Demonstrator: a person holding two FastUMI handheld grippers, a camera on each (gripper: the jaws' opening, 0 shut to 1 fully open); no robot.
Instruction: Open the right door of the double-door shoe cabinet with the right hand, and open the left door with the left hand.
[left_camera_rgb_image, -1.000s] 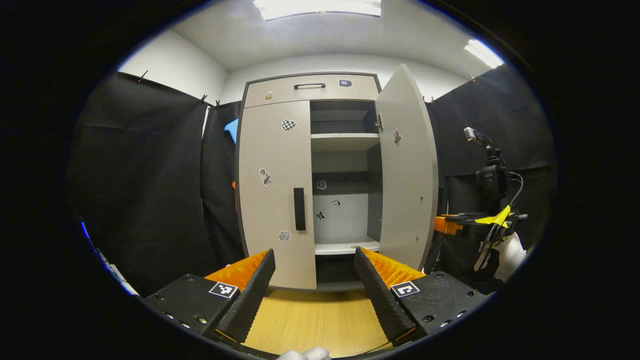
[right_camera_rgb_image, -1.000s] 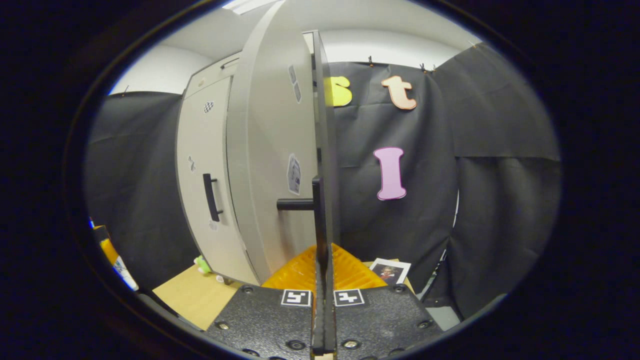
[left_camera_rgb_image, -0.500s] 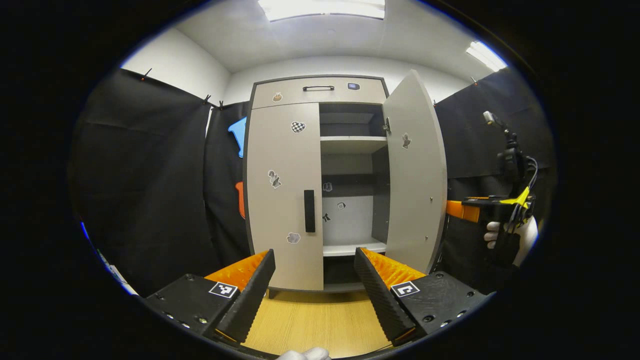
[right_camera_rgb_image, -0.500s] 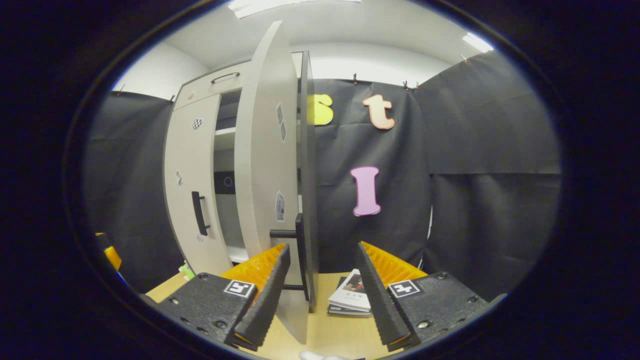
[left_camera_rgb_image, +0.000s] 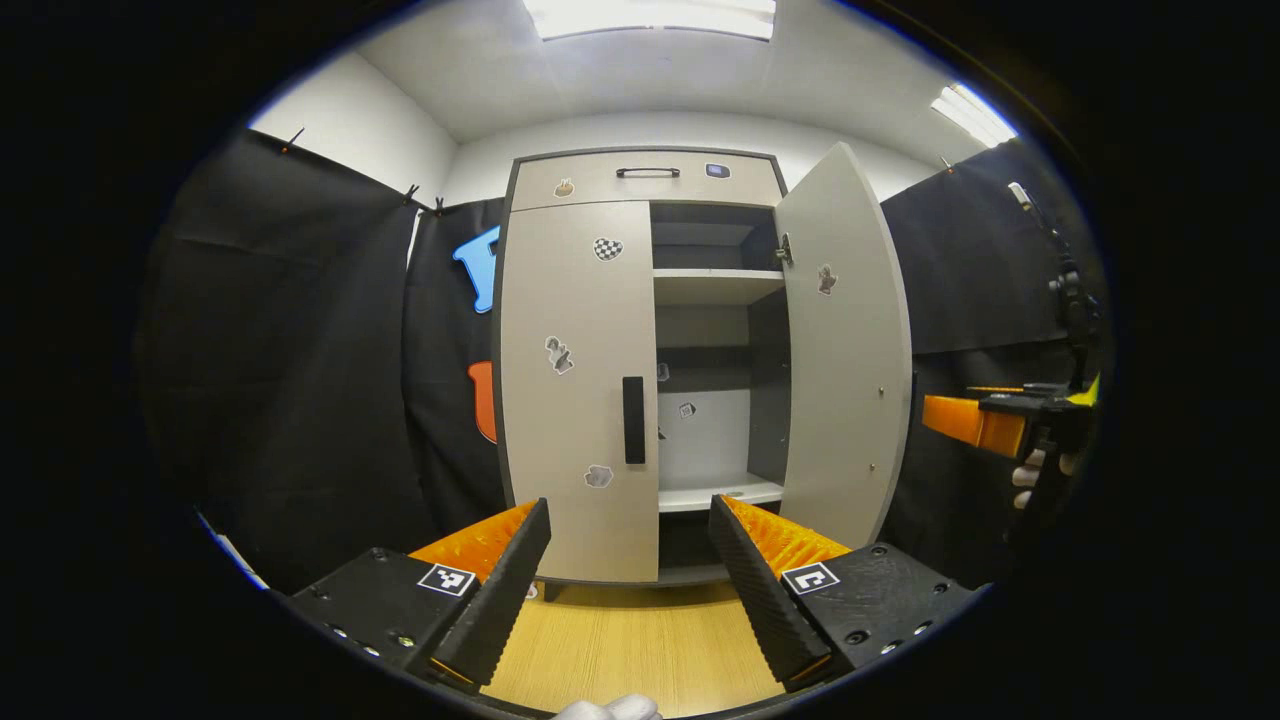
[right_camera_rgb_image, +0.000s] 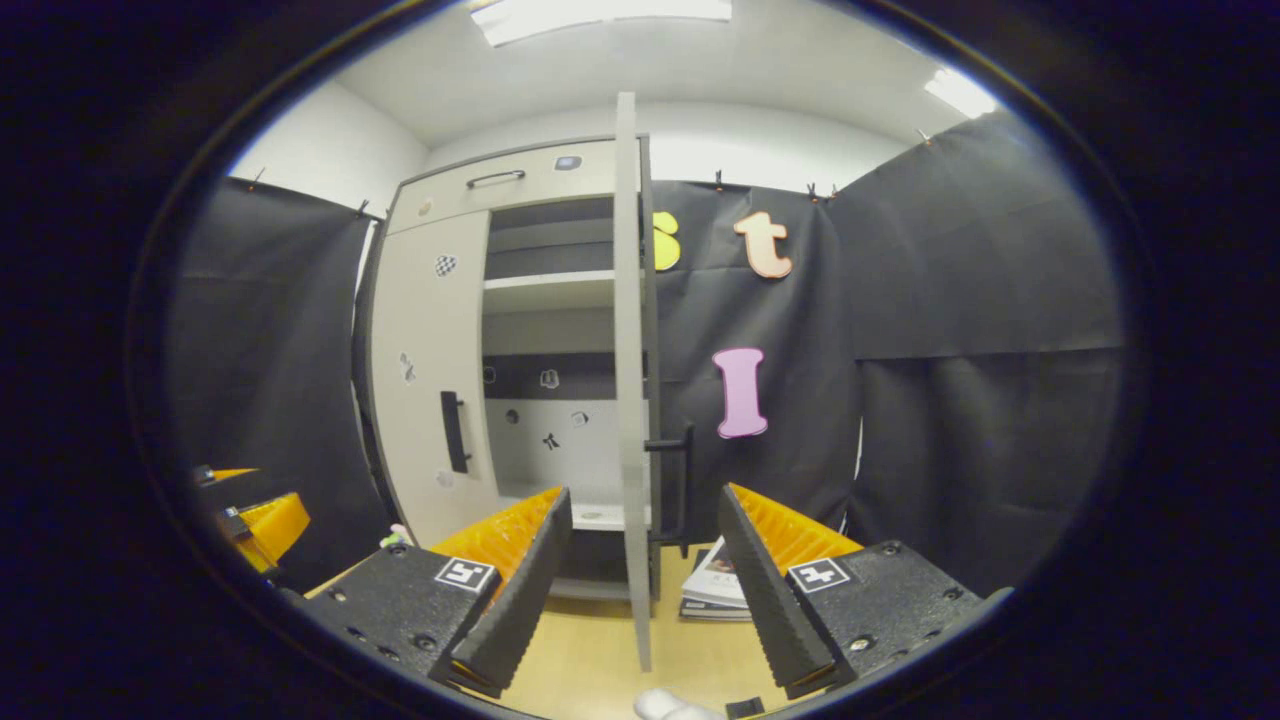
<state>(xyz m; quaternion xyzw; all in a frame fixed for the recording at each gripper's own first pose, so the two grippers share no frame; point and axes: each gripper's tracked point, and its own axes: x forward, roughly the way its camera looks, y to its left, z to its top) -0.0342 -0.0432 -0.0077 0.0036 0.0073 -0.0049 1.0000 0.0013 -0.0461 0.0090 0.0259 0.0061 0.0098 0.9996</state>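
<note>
Black cloth lines the booth on both sides, with a pale wooden floor (left_camera_rgb_image: 640, 650) under your grippers and the shoe cabinet (left_camera_rgb_image: 645, 180) standing against the back wall.

From your left gripper (left_camera_rgb_image: 628, 575), the cabinet sits straight ahead and a little way off. Its fingers are spread wide apart and hold nothing. The left door (left_camera_rgb_image: 575, 390) is shut, and its dark upright handle (left_camera_rgb_image: 633, 420) stands above the gap between your fingers, well clear of them. The right door (left_camera_rgb_image: 848, 350) is swung out toward you on the right, showing the shelves (left_camera_rgb_image: 712, 285) inside. Far off to the right you can see your right gripper (left_camera_rgb_image: 965, 420) held level, pointing left toward the open door's edge, with a gloved hand (left_camera_rgb_image: 1030, 470) below it.

From your right gripper (right_camera_rgb_image: 640, 570), the right door (right_camera_rgb_image: 628, 380) is seen edge-on, just ahead and above the gap between the fingers. The fingers are spread, touching nothing. The door's handle (right_camera_rgb_image: 680, 480) sticks out on the right face of the door, ahead of the right finger. Some books (right_camera_rgb_image: 715, 585) lie on the floor behind the door. Your left gripper (right_camera_rgb_image: 265, 520) shows low at the far left.
</note>
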